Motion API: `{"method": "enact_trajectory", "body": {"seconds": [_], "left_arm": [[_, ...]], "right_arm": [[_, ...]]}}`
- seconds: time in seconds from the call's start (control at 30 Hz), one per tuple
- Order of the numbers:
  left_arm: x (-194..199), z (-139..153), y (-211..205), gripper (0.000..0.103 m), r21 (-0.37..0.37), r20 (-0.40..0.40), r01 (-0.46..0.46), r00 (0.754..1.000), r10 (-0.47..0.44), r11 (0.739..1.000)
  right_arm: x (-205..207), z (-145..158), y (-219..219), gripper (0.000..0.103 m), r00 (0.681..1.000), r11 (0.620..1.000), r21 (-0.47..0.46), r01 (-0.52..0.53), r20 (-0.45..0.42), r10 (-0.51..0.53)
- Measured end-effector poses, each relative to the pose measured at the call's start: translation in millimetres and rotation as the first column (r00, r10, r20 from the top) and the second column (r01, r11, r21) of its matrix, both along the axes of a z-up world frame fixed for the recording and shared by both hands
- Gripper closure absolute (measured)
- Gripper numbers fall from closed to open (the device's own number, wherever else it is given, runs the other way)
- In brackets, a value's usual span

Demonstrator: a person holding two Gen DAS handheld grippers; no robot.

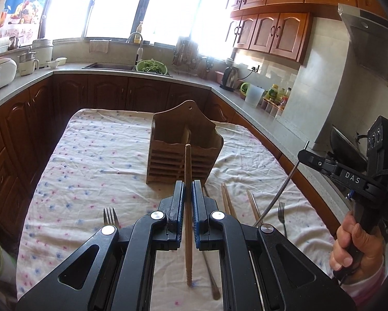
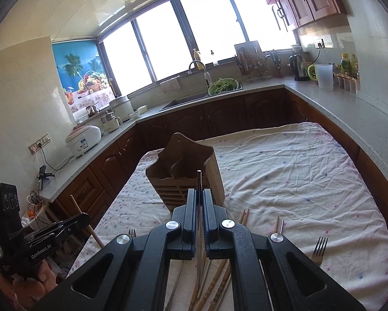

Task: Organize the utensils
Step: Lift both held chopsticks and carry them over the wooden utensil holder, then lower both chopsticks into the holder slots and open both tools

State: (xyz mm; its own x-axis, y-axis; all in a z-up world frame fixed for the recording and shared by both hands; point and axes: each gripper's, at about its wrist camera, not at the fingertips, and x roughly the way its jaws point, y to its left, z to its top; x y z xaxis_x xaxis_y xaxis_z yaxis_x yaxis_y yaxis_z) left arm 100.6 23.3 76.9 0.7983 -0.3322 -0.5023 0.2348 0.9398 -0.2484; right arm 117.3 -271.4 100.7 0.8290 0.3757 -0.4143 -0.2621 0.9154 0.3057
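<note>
Left wrist view: wooden holder [image 1: 184, 142] stands mid-table on floral cloth [image 1: 90, 155], compartments apparently still unfilled. Left gripper [image 1: 188, 197], fingers narrow, clamps one wooden chopstick [image 1: 188, 207], tip aimed at the holder. Loose chopsticks [image 1: 226, 199] and two forks [image 1: 110, 216] [image 1: 282, 215] remain on the cloth; most sorting is left.

Right wrist view: right gripper [image 2: 199, 204], fingers nearly closed, pinches a thin metal utensil [image 2: 199, 186] before the holder [image 2: 186, 171]. Chopsticks [image 2: 219, 282] and fork [image 2: 319, 248] lie unsorted below.

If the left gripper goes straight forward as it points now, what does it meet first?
Most likely the wooden holder: the left gripper, shut on a wooden chopstick, points at its slatted front. Depth is unclear.
</note>
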Motion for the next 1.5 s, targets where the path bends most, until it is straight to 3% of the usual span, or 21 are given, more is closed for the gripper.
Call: {"method": "enact_trajectory", "body": {"seconds": [0.5, 1.23, 1.37, 1.5], "left_arm": [[23, 20, 4, 0.098, -0.019, 0.051, -0.022, 0.998, 0.023, 1.000], [107, 110, 19, 0.098, -0.064, 0.263, -0.113, 0.956, 0.126, 0.992], [133, 110, 20, 0.098, -0.068, 0.279, -0.161, 0.945, 0.173, 0.985], [161, 88, 24, 0.098, -0.107, 0.243, -0.193, 0.946, 0.214, 0.975]], "right_arm": [[30, 19, 7, 0.099, 0.999, 0.999, 0.028, -0.019, 0.033, 0.018], [117, 91, 17, 0.099, 0.981, 0.997, 0.077, 0.031, 0.187, -0.045], [134, 87, 20, 0.099, 0.980, 0.997, 0.060, 0.046, 0.192, -0.056], [153, 67, 25, 0.099, 0.984, 0.997, 0.039, 0.067, 0.163, -0.072]]}}
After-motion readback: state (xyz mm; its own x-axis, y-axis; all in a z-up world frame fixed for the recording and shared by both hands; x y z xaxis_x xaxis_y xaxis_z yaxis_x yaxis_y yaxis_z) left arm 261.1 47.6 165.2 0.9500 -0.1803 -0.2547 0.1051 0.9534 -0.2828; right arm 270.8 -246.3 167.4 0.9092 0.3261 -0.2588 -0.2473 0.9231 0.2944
